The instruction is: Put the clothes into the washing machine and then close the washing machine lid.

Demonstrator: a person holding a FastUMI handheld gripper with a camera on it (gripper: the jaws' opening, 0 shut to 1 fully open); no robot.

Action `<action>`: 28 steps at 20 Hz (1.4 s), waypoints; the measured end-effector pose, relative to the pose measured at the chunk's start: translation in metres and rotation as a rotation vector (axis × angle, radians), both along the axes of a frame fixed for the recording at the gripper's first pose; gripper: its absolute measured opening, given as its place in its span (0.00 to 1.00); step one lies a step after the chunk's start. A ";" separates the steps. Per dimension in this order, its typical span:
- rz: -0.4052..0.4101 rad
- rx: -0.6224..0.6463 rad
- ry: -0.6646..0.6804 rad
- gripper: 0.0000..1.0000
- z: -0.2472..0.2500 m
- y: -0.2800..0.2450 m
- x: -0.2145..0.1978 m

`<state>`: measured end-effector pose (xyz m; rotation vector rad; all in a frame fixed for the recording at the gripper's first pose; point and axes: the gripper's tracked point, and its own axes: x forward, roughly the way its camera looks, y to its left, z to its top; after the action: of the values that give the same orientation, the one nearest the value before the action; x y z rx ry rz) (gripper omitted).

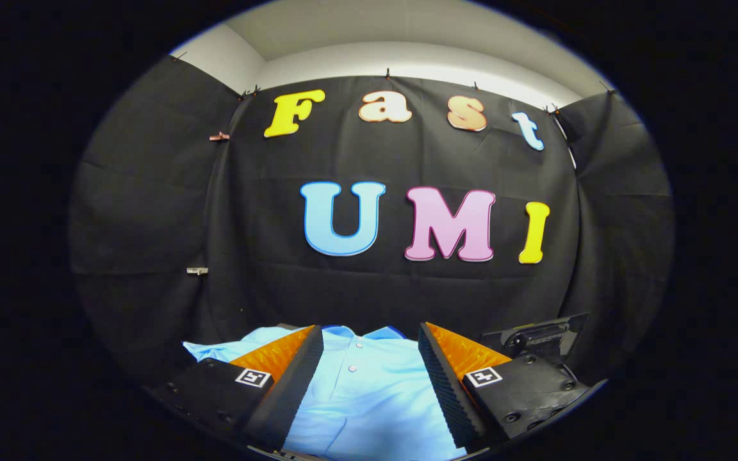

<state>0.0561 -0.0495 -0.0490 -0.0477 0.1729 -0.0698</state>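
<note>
Shirt [369,390]: one, light blue, lying flat, collar towards the cloth wall; two buttons visible along its front placket.
Gripper [370,349]: one; two fingers spread wide apart, gripping nothing.
Fingers and shirt: the shirt's buttoned front shows in the gap between the fingers; whether they touch the fabric cannot be told.
Black object [539,336]: one, just beyond the right finger, beside the shirt; kind unclear.
Wall [151,211]: black cloth behind the shirt.
</note>
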 end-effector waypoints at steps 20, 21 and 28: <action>-0.077 0.083 0.387 0.94 -0.083 0.003 0.040; -0.088 0.091 0.414 0.94 -0.087 0.002 0.044; -0.141 0.117 0.606 0.94 -0.130 -0.002 0.053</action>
<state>0.1092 -0.0518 -0.1793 0.0626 0.7863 -0.1852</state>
